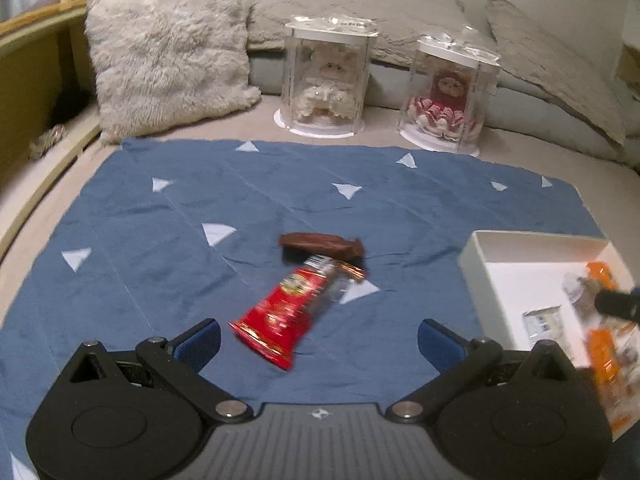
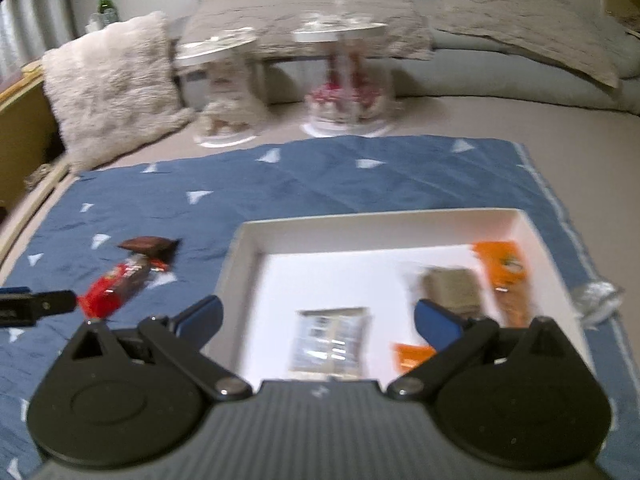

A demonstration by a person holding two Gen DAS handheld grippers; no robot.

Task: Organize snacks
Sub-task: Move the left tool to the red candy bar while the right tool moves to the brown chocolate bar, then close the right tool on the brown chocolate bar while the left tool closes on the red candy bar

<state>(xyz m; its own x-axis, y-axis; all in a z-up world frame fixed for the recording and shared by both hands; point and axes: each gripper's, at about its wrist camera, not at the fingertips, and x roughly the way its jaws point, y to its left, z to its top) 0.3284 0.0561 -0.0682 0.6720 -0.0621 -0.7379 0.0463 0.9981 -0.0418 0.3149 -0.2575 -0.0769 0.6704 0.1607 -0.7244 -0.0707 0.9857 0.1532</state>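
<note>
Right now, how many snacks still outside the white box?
2, both on the blue cloth left of the white box: a red packet by the open left gripper and a brown bar touching its far end. More may lie out of view.

Both wrist views low, overlapping at white box.

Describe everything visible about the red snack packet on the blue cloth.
The red snack packet is a glossy, crinkly wrapper, red with a round printed emblem, darker at its far end. It lies flat and slanted on the blue cloth, outside the white box, its far end against the brown bar. No gripper touches it.
</note>
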